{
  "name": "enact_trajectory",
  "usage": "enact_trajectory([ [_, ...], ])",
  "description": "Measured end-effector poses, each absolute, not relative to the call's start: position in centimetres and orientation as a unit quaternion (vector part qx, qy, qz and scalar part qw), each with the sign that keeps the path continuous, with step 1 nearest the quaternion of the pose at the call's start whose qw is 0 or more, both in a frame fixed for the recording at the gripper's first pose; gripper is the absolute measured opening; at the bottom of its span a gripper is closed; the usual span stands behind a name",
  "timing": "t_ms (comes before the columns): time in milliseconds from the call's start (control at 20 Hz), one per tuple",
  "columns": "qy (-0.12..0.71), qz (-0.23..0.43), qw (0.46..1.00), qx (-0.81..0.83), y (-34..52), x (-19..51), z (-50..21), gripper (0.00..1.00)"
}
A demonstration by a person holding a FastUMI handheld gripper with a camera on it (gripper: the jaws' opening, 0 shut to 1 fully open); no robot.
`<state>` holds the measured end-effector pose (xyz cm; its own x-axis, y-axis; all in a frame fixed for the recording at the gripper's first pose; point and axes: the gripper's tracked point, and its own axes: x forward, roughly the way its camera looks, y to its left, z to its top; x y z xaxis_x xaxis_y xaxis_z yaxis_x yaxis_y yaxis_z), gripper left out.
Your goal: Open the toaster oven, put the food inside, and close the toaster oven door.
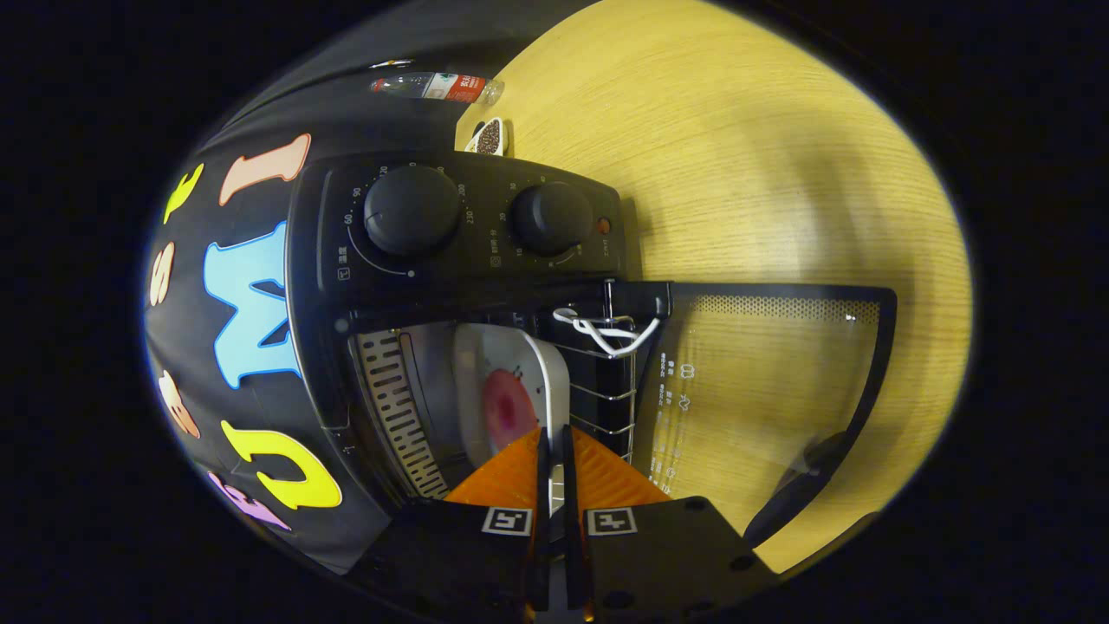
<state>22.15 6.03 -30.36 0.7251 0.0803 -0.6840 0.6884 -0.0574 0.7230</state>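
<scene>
Tongs (pixel 554 442) pinched on plate (pixel 520 381) rim inside open toaster oven (pixel 468 260).

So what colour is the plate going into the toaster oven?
White, carrying something pinkish-red; the plate shows best in the gripper view, held in the gripper.

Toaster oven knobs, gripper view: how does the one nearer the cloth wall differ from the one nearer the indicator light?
The knob nearer the wall looks larger than the knob by the light. Its printed scale sweeps a longer arc with more numbers; the other knob's scale is shorter. The orange indicator light sits right beside the second knob, none by the first. Both are round, black, on the toaster oven's control panel. The gripper is shut on the plate's rim.
</scene>
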Motion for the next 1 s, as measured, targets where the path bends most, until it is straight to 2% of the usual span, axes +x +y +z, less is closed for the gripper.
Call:
enact_trajectory([
  [50, 0.275, -0.229, 0.634, 0.686, 6.2, 22.4, -30.2, 0.12],
  [100, 0.275, -0.219, 0.639, 0.684, 6.6, 22.3, -29.8, 0.19],
  [150, 0.276, -0.21, 0.644, 0.683, 7.0, 21.9, -29.4, 0.4],
  [350, 0.308, -0.156, 0.676, 0.651, 8.9, 20.2, -28.1, 0.98],
  [800, 0.378, -0.063, 0.798, 0.465, 10.7, 14.8, -26.2, 0.98],
  [1000, 0.425, -0.026, 0.836, 0.346, 11.3, 12.0, -27.1, 0.98],
])
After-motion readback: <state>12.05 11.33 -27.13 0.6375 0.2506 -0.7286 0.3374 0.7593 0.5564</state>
